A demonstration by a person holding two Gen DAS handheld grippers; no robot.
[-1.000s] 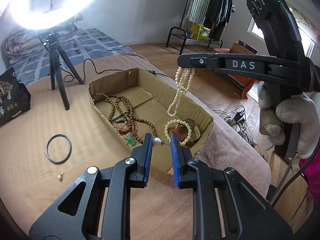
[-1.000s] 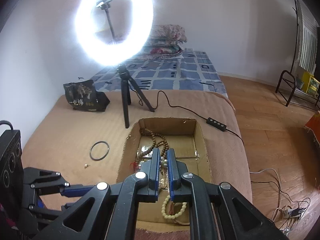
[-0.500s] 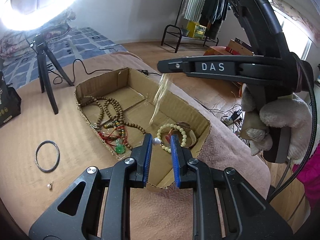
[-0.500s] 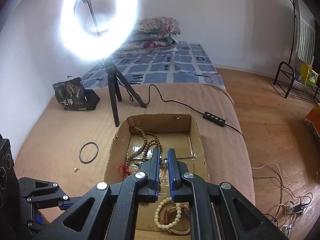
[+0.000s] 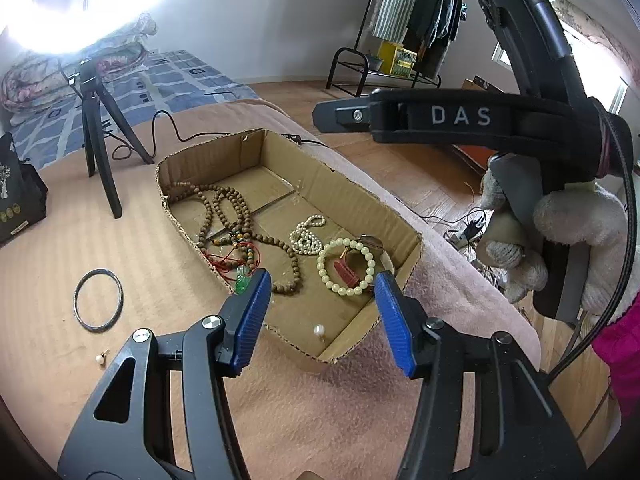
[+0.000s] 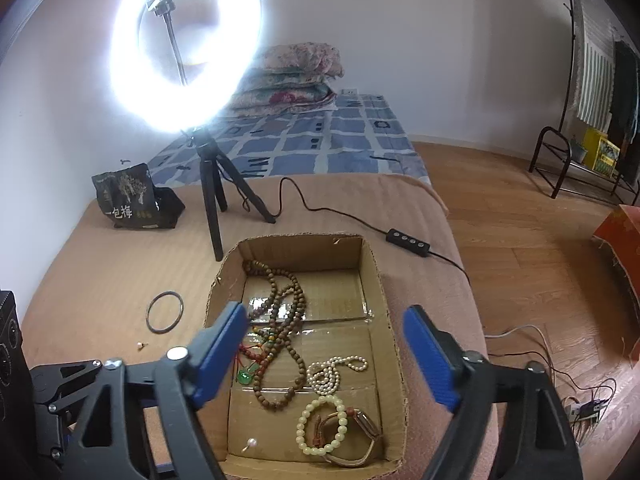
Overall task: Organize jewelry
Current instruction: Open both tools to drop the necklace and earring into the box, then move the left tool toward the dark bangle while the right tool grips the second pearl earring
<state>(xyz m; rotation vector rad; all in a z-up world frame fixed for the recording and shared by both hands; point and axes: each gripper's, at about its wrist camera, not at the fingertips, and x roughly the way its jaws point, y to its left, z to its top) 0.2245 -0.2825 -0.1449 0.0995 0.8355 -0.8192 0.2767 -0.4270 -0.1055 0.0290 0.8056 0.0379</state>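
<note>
Right wrist: corrugated cardboard box (image 6: 376, 280) holds round pearl necklace (image 6: 334, 372).

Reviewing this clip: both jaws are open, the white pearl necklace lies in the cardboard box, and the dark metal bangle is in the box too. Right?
Not quite. The dark metal bangle lies on the brown blanket outside the open cardboard box, to its left, as the left wrist view shows. The rest holds: the white pearl necklace lies in the box, and both sets of jaws are open.
</note>
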